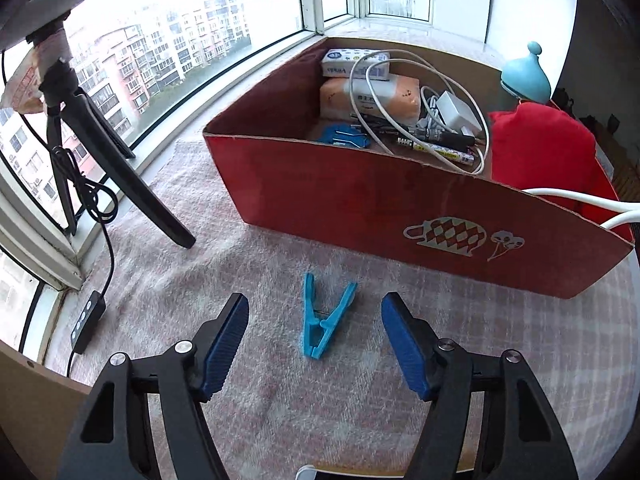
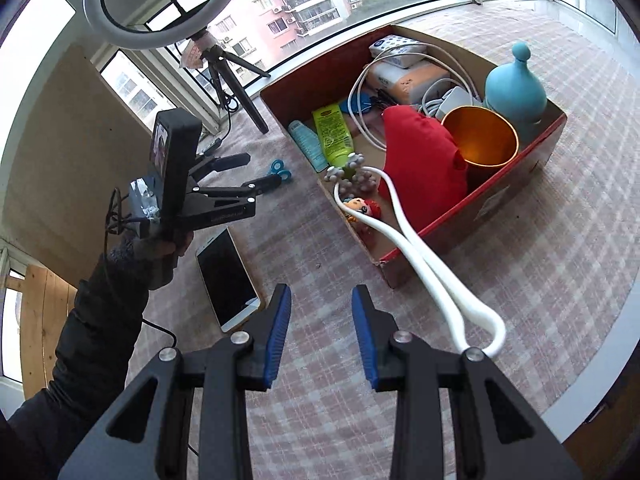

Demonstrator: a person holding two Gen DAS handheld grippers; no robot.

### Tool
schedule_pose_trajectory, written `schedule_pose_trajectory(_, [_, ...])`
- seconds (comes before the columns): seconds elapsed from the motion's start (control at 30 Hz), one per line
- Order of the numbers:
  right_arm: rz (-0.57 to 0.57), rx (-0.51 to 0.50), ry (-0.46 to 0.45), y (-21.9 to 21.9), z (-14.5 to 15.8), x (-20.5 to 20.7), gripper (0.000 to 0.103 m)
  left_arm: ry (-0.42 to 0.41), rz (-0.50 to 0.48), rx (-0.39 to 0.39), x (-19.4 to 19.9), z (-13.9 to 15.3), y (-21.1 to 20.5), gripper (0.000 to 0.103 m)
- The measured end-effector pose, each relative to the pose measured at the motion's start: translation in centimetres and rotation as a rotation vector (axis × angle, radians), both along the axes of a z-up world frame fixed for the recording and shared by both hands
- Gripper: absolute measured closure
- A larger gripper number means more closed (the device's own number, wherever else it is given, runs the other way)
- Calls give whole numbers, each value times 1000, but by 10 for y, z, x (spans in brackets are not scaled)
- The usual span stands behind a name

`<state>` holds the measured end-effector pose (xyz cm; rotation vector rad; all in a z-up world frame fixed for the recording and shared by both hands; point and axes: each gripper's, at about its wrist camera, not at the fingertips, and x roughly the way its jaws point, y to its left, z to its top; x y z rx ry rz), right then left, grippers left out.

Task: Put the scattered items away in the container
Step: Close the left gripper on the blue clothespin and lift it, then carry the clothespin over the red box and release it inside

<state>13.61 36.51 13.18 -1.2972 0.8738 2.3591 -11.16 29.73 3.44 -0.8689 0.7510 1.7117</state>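
Our left tool (image 1: 314,344) hangs with its blue-padded jaws spread wide and nothing between them, low over the pink checked cloth of the worktop (image 1: 280,408). Just beyond the gap between the pads lies the light blue plastic clothes peg (image 1: 322,322), flat on the cloth, its two legs splayed toward the far side. We judge the step in hand to be the reach for this peg: the next move calls for lowering the tool so the pads bracket the peg's narrow body, then closing, lifting and carrying it over the near wall of the red cardboard box (image 1: 360,204) just behind it.

Our right tool (image 2: 321,334) is likewise parted and empty, over bare cloth, with a white flexible looped holder (image 2: 432,268) trailing out of the box past its right finger.

The right wrist view shows what the left cannot: a white-edged smartphone with a dark screen (image 2: 228,276) lying near the tool, on the left, also not yet boxed, plus the orange metal cup (image 2: 480,140) and red cushion (image 2: 420,160) inside the box. Only the left view shows the peg whole
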Motion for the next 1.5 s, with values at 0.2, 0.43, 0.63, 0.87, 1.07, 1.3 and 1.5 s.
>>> schedule_pose_trajectory(0.2, [-29, -38, 1, 8, -2, 8, 72, -2, -14, -58, 2, -14, 15, 59])
schedule_pose_trajectory(0.43, [-62, -52, 16, 13, 0, 17, 72, -98, 3, -61, -9, -16, 10, 75])
schedule_pose_trajectory(0.63, [-37, -60, 46, 12, 6, 25, 72, -145, 32, -45, -7, -4, -7, 75])
schedule_pose_trajectory(0.87, [19, -61, 147, 20, 32, 50, 72, -137, 79, 27, 27, 59, -33, 75])
schedule_pose_trajectory(1.07, [59, -73, 238, 38, 54, 79, 72, -153, 115, 96, 60, 111, -33, 75])
schedule_pose_trajectory(1.3, [39, -71, 263, 86, 57, 109, 72, -196, 139, 118, 99, 114, 14, 75])
schedule_pose_trajectory(1.5, [15, -48, 257, 139, 61, 130, 72, -336, 236, 202, 101, 100, 45, 75])
